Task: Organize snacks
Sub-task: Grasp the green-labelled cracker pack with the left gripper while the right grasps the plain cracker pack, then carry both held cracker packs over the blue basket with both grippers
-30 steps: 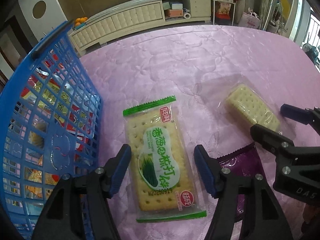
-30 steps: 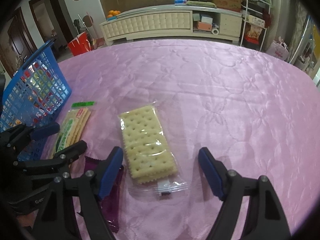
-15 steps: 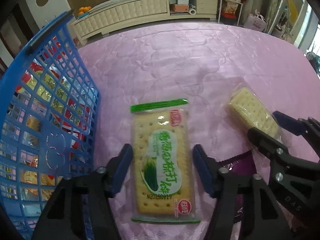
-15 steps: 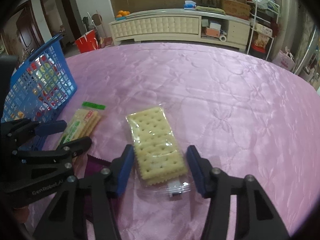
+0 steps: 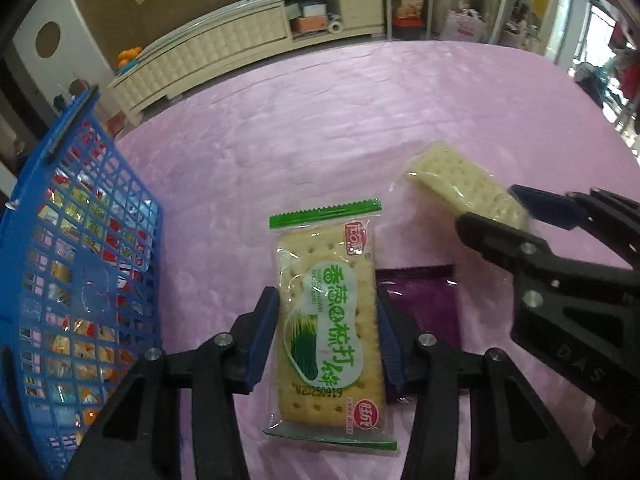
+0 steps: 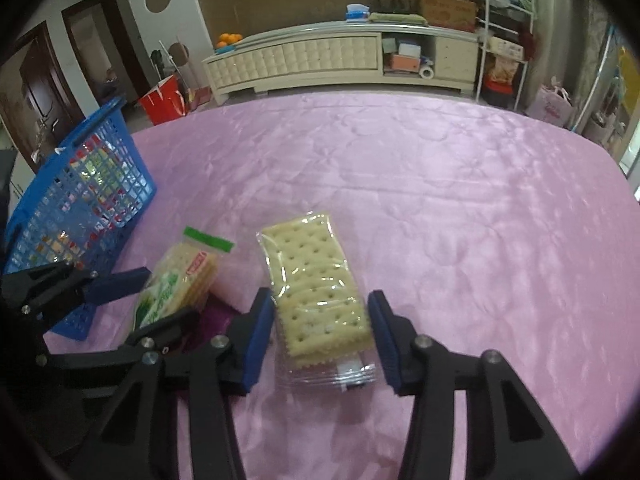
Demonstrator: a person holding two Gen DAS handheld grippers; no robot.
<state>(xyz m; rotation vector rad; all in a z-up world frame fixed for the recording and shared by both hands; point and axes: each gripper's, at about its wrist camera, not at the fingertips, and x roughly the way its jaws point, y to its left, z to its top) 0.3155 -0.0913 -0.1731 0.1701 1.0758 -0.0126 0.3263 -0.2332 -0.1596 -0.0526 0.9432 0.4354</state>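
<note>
left gripper point(image 5: 326, 336) closed on green-label crackers point(image 5: 330, 320) | right gripper point(image 6: 320, 332) closed on clear-wrapped crackers point(image 6: 316, 292) (both lifted)

The green-labelled cracker packet point(image 5: 328, 332) carried large green Chinese characters on a white panel, a stamped code reading "M20250919" beneath them, and small red brand marks at its top and bottom corners, too small to read. The right tool point(image 5: 516, 216) bore the raised letters "DAS" on its black body.

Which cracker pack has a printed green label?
The green-labelled cracker pack held in the left gripper. The clear cracker pack in the right gripper has no print.
</note>
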